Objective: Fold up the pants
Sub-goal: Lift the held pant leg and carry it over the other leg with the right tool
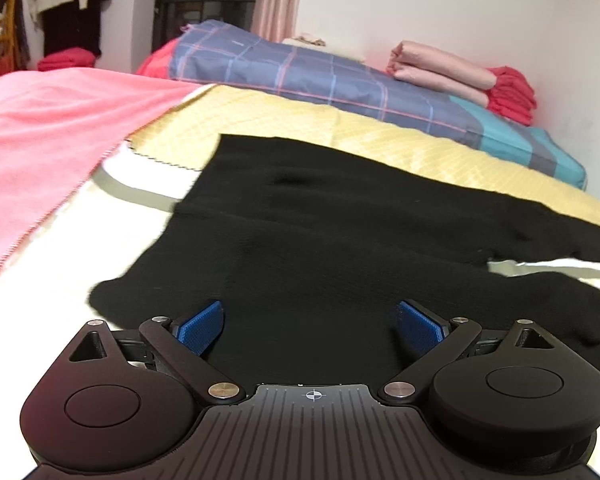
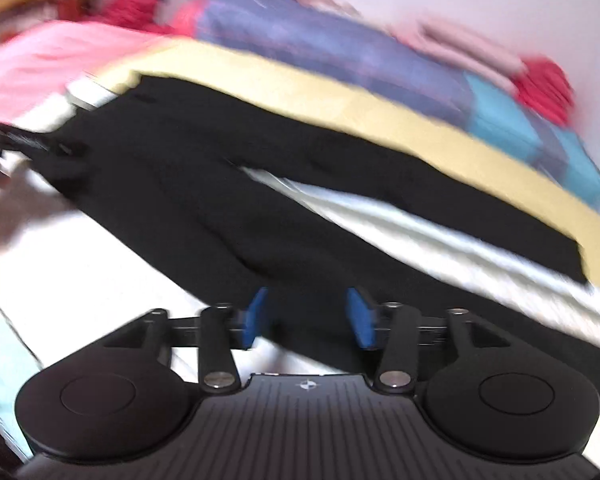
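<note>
Black pants [image 1: 320, 232] lie spread flat on the bed, with the waist end nearest my left gripper and the two legs parting toward the right. My left gripper [image 1: 310, 322] is open, its blue pads [image 1: 202, 326] wide apart just over the near edge of the waist. In the blurred right wrist view the pants [image 2: 228, 184] run from far left to near right with a gap between the legs. My right gripper [image 2: 308, 316] is open over the near leg, blue pads [image 2: 360, 318] on either side of the fabric.
A pink blanket [image 1: 48, 136] covers the bed at left. A yellow quilted cover [image 1: 300, 120] lies behind the pants. A blue plaid duvet [image 1: 320, 76] and folded pink and red cloths [image 1: 460, 72] sit by the wall. White sheet [image 1: 40, 280] shows at the near left.
</note>
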Action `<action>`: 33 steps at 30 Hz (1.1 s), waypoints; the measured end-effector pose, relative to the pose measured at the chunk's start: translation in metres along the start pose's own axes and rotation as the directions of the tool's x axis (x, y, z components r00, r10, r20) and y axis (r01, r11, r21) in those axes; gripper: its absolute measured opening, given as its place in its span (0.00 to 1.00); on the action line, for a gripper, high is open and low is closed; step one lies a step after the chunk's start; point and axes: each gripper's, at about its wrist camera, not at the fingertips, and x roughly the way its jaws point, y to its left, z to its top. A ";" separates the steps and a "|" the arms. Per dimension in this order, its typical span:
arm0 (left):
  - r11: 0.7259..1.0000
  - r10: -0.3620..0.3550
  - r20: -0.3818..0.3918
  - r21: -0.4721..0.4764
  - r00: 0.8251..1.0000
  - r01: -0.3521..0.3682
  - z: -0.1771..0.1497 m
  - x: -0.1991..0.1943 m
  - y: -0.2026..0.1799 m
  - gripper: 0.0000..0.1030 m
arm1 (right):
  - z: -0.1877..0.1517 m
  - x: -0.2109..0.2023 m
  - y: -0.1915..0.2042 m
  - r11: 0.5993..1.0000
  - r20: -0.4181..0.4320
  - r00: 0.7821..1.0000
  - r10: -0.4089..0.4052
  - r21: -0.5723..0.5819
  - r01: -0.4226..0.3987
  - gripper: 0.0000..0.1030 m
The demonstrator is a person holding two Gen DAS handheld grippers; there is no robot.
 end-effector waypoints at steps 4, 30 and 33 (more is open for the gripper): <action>1.000 -0.026 0.001 -0.008 1.000 0.026 -0.003 -0.013 0.015 1.00 | 0.022 0.028 0.048 0.984 0.018 0.987 0.161 -0.076 -0.160 0.54; 0.984 0.141 0.063 -0.120 0.988 -0.132 -0.014 -0.073 0.080 1.00 | 0.081 0.064 0.160 0.881 0.071 0.905 0.418 -0.275 -0.385 0.51; 0.979 0.157 0.069 -0.139 0.985 -0.146 -0.015 -0.080 0.087 1.00 | 0.095 0.095 0.173 0.874 0.020 0.892 0.451 -0.213 -0.437 0.49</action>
